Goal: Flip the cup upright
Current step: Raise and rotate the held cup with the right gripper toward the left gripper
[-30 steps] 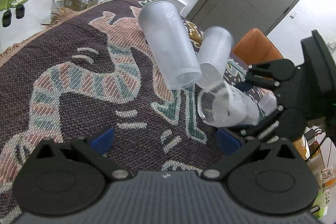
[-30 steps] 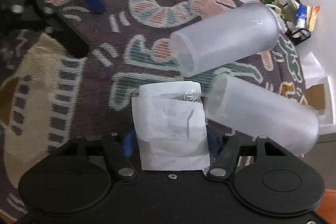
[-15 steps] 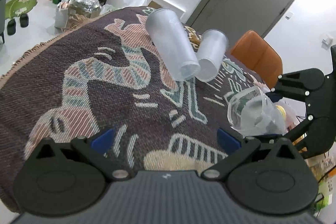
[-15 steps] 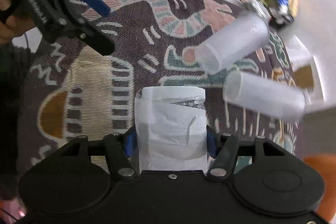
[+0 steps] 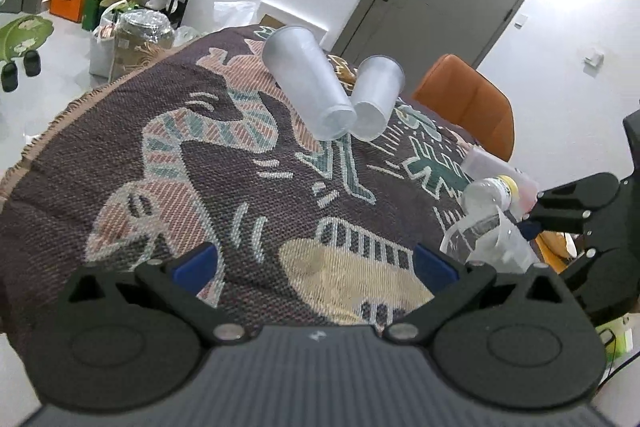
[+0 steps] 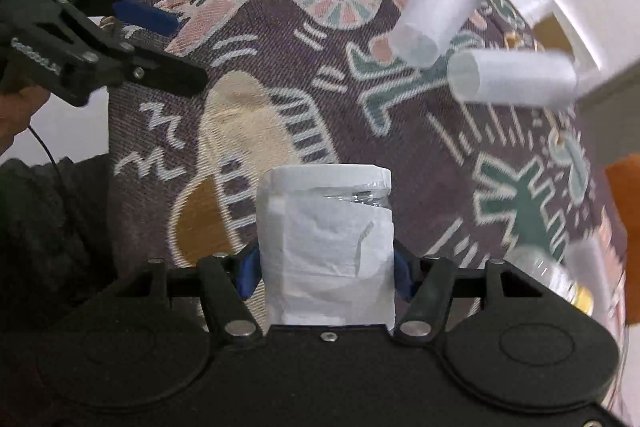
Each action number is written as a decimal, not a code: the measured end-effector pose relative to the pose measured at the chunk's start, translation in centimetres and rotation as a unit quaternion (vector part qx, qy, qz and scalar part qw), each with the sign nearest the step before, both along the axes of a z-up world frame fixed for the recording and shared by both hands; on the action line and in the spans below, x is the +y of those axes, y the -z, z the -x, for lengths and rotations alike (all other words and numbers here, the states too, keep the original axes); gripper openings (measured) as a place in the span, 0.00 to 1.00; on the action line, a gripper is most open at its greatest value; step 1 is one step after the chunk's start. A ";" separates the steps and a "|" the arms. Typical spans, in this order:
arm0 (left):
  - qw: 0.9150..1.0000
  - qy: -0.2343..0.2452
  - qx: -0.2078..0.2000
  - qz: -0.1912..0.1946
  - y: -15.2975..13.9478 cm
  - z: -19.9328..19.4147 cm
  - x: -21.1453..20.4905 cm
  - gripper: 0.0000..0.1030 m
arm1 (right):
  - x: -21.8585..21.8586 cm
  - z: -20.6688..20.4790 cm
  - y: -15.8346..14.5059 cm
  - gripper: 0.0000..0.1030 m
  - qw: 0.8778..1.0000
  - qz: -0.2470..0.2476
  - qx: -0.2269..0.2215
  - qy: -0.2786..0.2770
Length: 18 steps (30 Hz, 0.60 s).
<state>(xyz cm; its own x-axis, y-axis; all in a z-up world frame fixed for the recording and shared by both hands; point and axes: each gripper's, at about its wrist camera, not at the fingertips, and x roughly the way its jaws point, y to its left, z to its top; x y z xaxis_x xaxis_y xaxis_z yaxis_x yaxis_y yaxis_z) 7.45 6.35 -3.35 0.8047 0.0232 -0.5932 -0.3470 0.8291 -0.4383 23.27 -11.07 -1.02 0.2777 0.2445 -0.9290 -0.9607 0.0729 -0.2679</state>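
Note:
My right gripper (image 6: 322,269) is shut on a clear cup wrapped in white paper (image 6: 326,247), held above the patterned tablecloth (image 6: 256,115). The same cup (image 5: 490,245) shows at the right of the left wrist view, tilted, in the right gripper (image 5: 576,223). My left gripper (image 5: 314,263) is open and empty over the cloth's near part; it also shows in the right wrist view (image 6: 120,39). Two frosted cups (image 5: 308,83) (image 5: 376,97) lie on their sides at the far middle of the cloth (image 5: 200,147), touching each other.
A clear water bottle with a yellow cap (image 5: 490,193) and a pale box (image 5: 500,171) lie at the cloth's right edge. An orange chair (image 5: 468,103) stands behind the table. Bags and a rack (image 5: 132,7) sit on the floor at far left.
My right gripper has lifted the paper-wrapped cup away from the two frosted cups and drawn it back toward the near right. My left gripper has pulled back from the cups, still open.

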 end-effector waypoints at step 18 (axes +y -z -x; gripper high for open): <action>0.999 0.037 0.028 -0.018 1.0 2.2 -0.1 1.00 | -0.1 2.3 3.6 0.66 0.994 -0.049 0.048 0.088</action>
<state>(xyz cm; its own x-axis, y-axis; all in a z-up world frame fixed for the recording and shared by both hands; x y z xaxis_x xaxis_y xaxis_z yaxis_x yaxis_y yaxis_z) 5.24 6.29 -4.39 0.7710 -0.0128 -0.6367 -0.3076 0.8680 -0.3899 20.94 -11.14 -4.66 0.2345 0.2898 -0.9279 -0.9517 0.2630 -0.1583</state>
